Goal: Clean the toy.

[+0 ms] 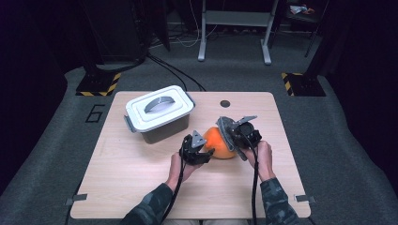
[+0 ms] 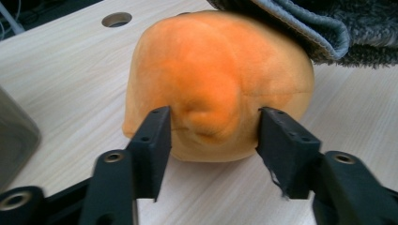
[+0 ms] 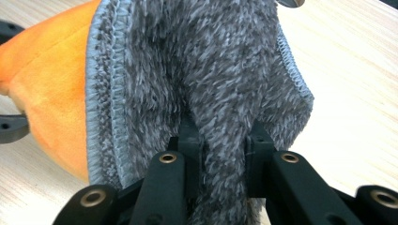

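My left tongs [image 2: 213,129] stand parted around the orange plush toy [image 2: 220,79], a jaw on either side of a pinched fold, pads just off the fabric. My right tongs [image 3: 220,140] are clenched on a grey fleecy cloth [image 3: 202,70], whose pile hides the pads. In the left gripper view the toy sits on the bench [image 2: 70,70], the cloth draped over its top right and cut off by the edge; what kind of toy it is stays unclear. From the high view, toy [image 1: 217,139] and cloth [image 1: 227,131] lie mid-bench, near a lidded grey box [image 1: 159,112]. A "6" [image 1: 95,113] is marked on the floor.
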The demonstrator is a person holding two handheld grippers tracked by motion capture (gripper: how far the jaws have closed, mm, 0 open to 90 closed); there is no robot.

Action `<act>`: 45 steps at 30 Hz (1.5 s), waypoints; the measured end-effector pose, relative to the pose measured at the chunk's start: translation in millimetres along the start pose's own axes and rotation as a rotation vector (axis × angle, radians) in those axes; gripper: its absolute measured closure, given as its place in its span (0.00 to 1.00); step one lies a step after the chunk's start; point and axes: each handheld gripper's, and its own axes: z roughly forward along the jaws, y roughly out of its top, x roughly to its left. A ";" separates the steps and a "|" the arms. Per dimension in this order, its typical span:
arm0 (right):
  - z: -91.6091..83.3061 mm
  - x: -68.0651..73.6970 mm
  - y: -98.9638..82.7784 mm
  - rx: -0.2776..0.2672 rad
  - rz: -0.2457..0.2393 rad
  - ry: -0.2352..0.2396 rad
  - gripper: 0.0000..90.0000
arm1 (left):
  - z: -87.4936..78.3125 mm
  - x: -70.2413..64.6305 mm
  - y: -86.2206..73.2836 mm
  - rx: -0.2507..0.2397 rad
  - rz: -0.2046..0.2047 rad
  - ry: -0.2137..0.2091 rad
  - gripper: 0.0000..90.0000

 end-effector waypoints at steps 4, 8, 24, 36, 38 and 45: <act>0.7 0.1 -0.5 -0.005 0.001 -0.006 0.82 | 3.2 0.2 -0.4 -0.011 -0.002 -0.013 0.67; -0.4 -1.2 -2.1 -0.017 0.014 -0.007 0.82 | 3.9 -0.4 0.0 -0.011 -0.036 -0.006 0.81; -39.2 15.1 -2.1 -0.096 0.003 -0.008 0.82 | -14.0 -7.6 16.1 -0.063 -0.173 -0.057 0.89; -22.5 42.0 5.8 -0.047 -0.091 -0.023 0.82 | -12.4 -10.5 14.3 -0.011 -0.109 -0.039 0.80; -21.0 40.6 6.2 -0.049 -0.099 -0.017 0.82 | -12.8 -9.6 15.4 -0.013 -0.093 -0.035 0.74; -12.8 36.8 7.9 -0.062 -0.107 0.013 0.83 | -7.8 -3.4 20.9 0.012 0.028 -0.016 0.56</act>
